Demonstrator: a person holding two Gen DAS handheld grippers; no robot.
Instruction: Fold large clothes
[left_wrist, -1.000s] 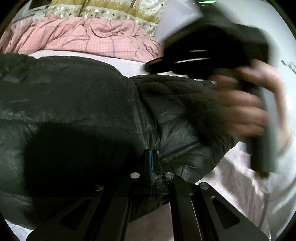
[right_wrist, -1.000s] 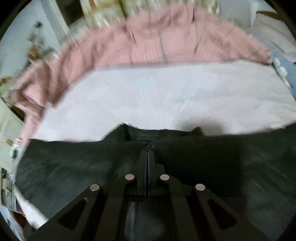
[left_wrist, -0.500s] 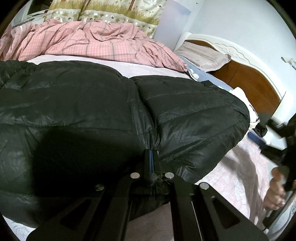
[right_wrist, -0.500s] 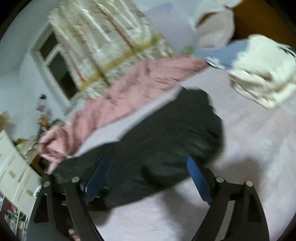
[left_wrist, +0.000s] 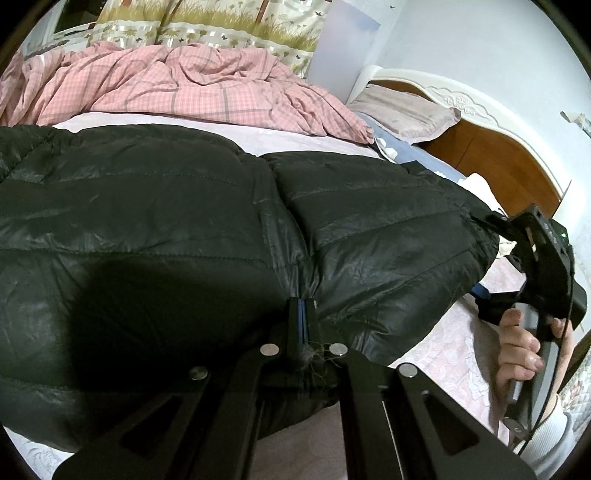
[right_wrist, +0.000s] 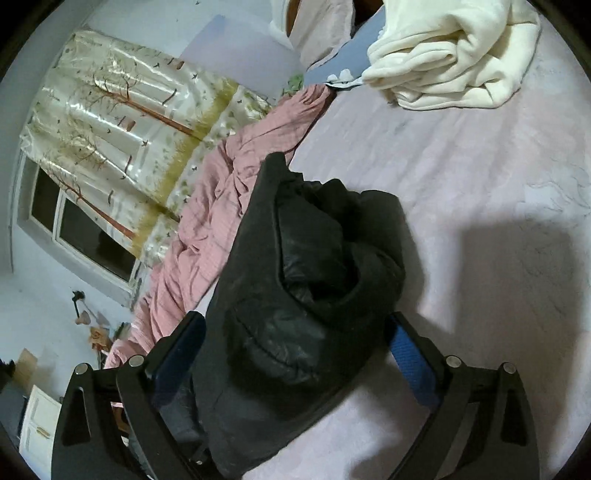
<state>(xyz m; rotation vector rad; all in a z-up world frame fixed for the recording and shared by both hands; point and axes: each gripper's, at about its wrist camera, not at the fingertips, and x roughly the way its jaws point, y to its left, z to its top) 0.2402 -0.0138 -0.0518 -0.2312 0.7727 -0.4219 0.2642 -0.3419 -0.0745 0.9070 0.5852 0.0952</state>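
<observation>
My black puffer jacket (left_wrist: 229, 229) lies across the bed (right_wrist: 461, 192), filling the middle of the left wrist view; in the right wrist view its bunched end (right_wrist: 314, 280) sits center frame. My left tool (left_wrist: 302, 314), bottom center, is clamped shut on a pinch of the jacket's fabric. My right tool (right_wrist: 295, 350) is opening, its blue pads either side of the jacket end without pressing it. A pink checked duvet (left_wrist: 192, 92) lies beyond, a cream blanket (right_wrist: 450, 55) at upper right. I can read no writing or labels anywhere.
</observation>
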